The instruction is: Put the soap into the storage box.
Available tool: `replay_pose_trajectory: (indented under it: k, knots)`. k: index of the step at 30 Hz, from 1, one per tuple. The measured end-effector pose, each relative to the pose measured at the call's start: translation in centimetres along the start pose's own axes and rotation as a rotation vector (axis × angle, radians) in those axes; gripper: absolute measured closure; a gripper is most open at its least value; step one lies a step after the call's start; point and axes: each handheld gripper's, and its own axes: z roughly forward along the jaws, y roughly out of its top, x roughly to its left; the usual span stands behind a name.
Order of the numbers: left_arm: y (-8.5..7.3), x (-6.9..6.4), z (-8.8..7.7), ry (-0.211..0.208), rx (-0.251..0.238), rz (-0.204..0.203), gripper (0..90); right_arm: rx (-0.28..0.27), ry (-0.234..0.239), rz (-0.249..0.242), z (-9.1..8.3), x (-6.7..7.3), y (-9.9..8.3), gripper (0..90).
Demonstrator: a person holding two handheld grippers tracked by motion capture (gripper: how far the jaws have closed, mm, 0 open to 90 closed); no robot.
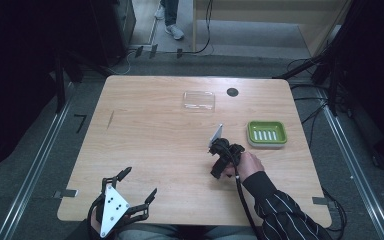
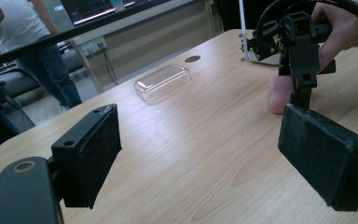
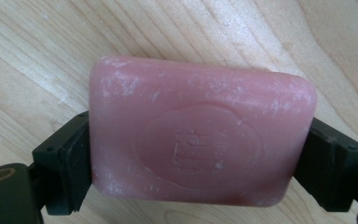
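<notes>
Right gripper view: right gripper [image 3: 200, 158] clamps a rounded pink soap bar [image 3: 200, 135], stamped, dusty | soap lies on woodgrain table [image 1: 150, 140], near ridged green dish [image 1: 266, 133] | left gripper [image 1: 136, 184] open, well apart from soap

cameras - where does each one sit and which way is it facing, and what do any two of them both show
High view: above the person's side, looking forward and down on the table; shows the left gripper, the right gripper and a striped sleeve.
Left gripper view: rides the left gripper, looking across the table between open jaws at the right gripper on the pink soap.
Right gripper view: rides the right gripper, looking down on the soap.
Shared: high and left gripper views both show the clear lid.
</notes>
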Motion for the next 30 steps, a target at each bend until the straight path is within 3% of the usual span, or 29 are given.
replay_pose_trajectory:
  k: [17,30]
  knots:
    - [0.0,0.0,0.0,-0.001,0.000,0.001,13.6,-0.005,-0.021,-0.021,-0.9,-0.4,-0.3,13.2]
    - [0.0,0.0,0.0,-0.001,-0.001,0.002,13.6,-0.012,-0.026,-0.004,-1.7,-1.1,-0.9,13.5]
